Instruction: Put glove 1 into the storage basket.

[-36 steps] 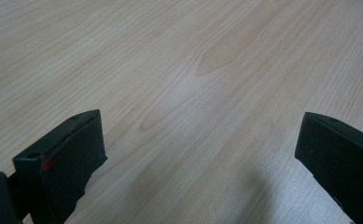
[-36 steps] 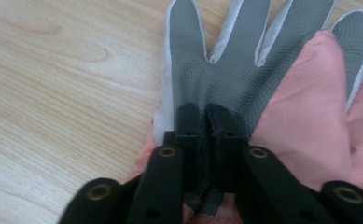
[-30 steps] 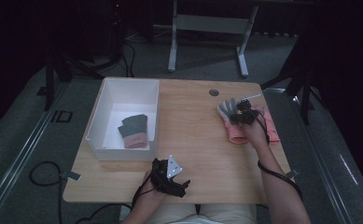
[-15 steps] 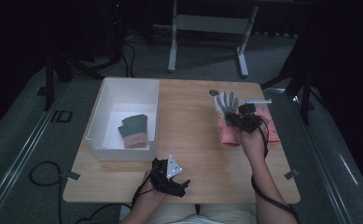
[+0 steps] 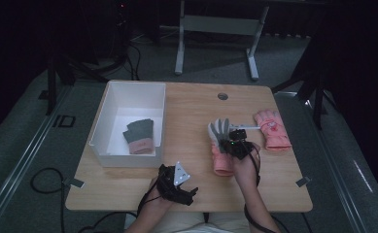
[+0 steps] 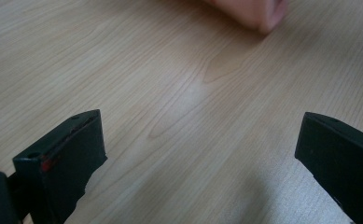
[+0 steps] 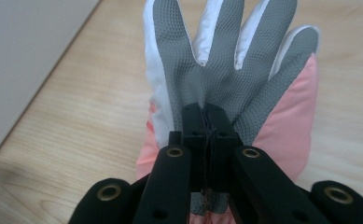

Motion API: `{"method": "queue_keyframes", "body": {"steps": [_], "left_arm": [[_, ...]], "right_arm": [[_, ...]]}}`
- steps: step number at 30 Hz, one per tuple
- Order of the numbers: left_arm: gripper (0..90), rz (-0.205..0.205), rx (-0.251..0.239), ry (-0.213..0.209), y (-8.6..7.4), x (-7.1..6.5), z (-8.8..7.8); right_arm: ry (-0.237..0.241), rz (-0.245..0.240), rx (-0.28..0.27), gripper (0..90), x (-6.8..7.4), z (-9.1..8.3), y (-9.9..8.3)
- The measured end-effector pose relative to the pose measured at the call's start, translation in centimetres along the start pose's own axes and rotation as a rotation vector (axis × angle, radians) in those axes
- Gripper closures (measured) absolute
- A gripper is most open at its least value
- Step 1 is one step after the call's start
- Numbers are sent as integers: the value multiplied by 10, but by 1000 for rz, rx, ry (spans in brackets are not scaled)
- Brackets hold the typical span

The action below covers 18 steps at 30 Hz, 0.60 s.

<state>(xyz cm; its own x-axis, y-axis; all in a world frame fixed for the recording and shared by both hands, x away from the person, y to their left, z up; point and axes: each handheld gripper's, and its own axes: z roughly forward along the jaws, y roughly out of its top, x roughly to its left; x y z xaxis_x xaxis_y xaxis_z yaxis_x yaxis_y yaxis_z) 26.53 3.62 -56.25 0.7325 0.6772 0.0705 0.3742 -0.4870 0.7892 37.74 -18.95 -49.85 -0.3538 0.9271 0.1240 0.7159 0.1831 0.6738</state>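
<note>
A pink glove with a grey textured palm lies palm up on the wooden table, right of centre. My right gripper is shut on the palm of this glove, pinching the grey fabric. A second pink glove lies flat further right. My left gripper rests near the table's front edge, open, with bare wood between its jaws. The cuff of the held glove shows at the top of the left gripper view.
A white bin stands at the table's left and holds a grey glove with a pink cuff. A round cable hole sits near the far edge. Cables lie on the floor at left.
My right gripper has dragged the grey-palmed glove leftward and nearer, away from the other pink glove. The left gripper has stayed put.
</note>
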Motion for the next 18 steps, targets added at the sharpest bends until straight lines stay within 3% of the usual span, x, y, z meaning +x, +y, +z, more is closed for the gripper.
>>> {"method": "queue_keyframes", "body": {"steps": [6, 8, 11, 12, 18], "left_arm": [[14, 5, 0, 8, -1, 0, -1], [14, 5, 0, 5, -1, 0, -1], [14, 7, 4, 2, -1, 0, 0], [14, 8, 3, 1, -1, -1, -1], [14, 4, 7, -2, -1, -1, 1]], "right_arm": [[21, -41, 74, 875, 9, 35, -9], [28, -25, 71, 874, 8, 38, -10], [33, -59, 72, 873, 8, 41, -9], [39, -90, 69, 871, 7, 43, -9], [75, -144, 78, 860, 2, 49, -3]]}}
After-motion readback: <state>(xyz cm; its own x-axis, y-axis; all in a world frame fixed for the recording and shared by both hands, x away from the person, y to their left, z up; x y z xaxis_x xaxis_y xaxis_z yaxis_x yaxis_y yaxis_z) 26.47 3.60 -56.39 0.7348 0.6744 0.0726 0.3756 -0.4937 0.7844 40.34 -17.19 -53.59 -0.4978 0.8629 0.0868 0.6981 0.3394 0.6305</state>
